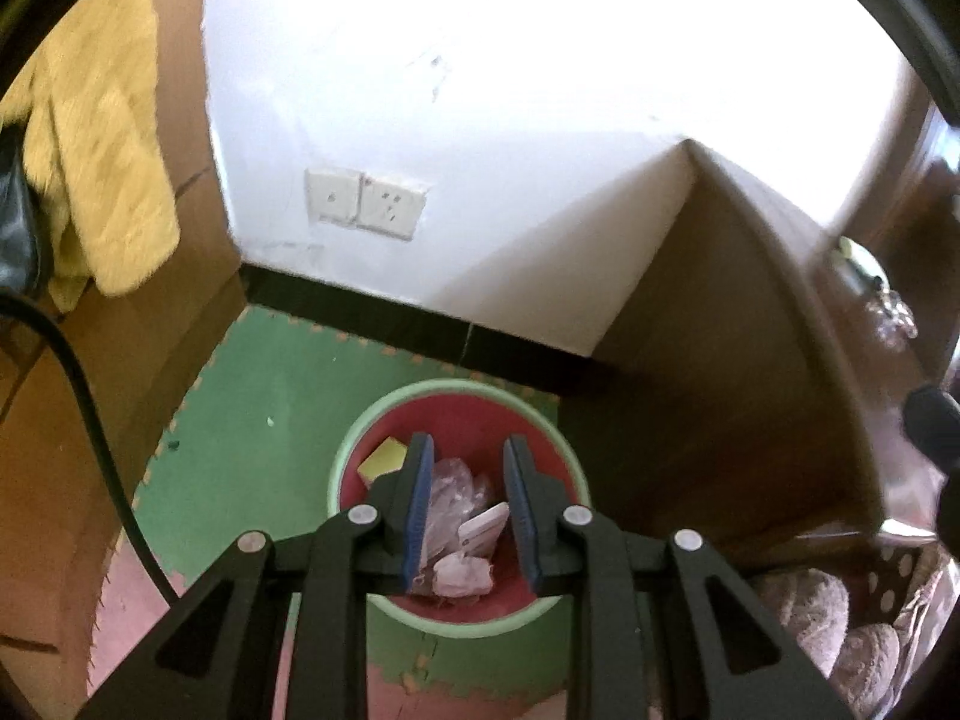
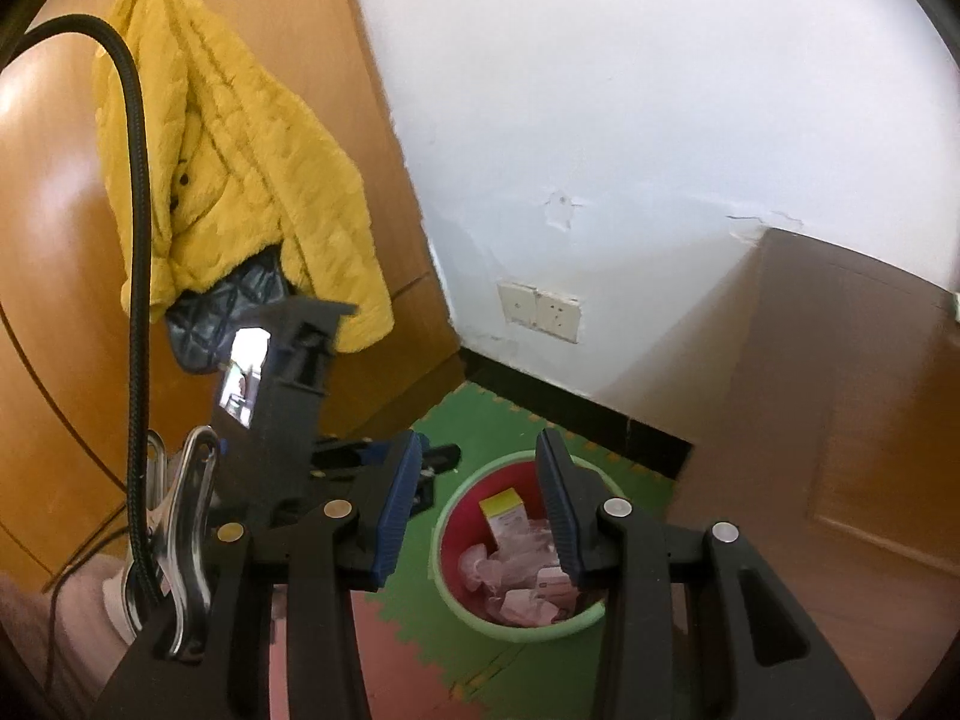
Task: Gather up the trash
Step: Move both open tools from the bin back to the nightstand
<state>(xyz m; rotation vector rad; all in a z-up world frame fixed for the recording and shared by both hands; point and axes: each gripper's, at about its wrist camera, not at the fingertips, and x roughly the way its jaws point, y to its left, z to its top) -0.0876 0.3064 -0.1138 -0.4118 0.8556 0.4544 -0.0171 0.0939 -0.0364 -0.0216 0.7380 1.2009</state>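
We hold our left gripper (image 1: 468, 450) straight above the bin (image 1: 459, 387), a round bucket with a pale green rim and red inside, standing on the green and pink foam mat (image 1: 252, 408) near the corner of the room. The left jaws stand apart with nothing between the blue pads, and through the gap we look down on the trash lying in the bin: a crumpled clear plastic bag (image 1: 456, 483), a small white carton (image 1: 483, 528), a wad of pale tissue (image 1: 462, 573) and a yellow box (image 1: 384, 459) against the far wall of the bucket.

Our right gripper (image 2: 477, 444) hangs a little back and to one side of the bin (image 2: 456, 504), its jaws also wide apart and empty. From this wrist we see the yellow-topped box (image 2: 504, 510) upright among pinkish wrappers (image 2: 522, 594) inside the bucket. The left gripper (image 2: 441, 456) shows just beyond our right one's left finger, with a lit phone screen (image 2: 240, 378) clamped on its body.

A yellow fleece jacket (image 2: 240, 168) hangs on the wooden door (image 2: 54, 240), and a double wall socket (image 2: 540, 312) sits on the white wall (image 2: 630, 90) above the black skirting.
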